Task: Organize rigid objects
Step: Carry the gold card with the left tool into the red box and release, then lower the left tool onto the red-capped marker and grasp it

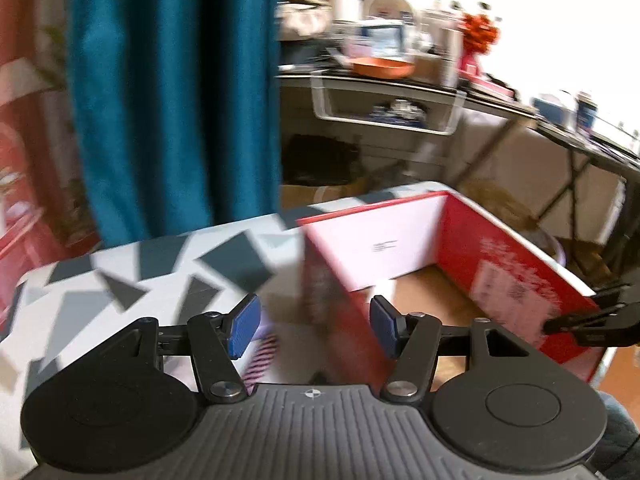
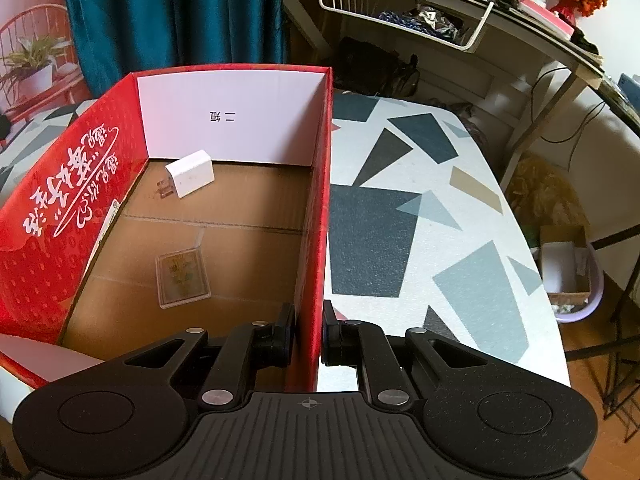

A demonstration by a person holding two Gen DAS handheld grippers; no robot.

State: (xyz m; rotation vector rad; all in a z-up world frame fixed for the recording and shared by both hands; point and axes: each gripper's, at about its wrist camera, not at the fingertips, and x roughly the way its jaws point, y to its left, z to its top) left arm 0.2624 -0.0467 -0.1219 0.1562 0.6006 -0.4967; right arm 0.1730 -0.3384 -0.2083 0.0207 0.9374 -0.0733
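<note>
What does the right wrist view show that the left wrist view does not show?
Only the right wrist view shows the box floor, with a white charger and a clear flat case on it, and the right gripper shut on the box's wall. Only the left wrist view shows the left gripper, open and empty, above the box's other wall. Both show the red cardboard box, the patterned table and the teal curtain.
</note>
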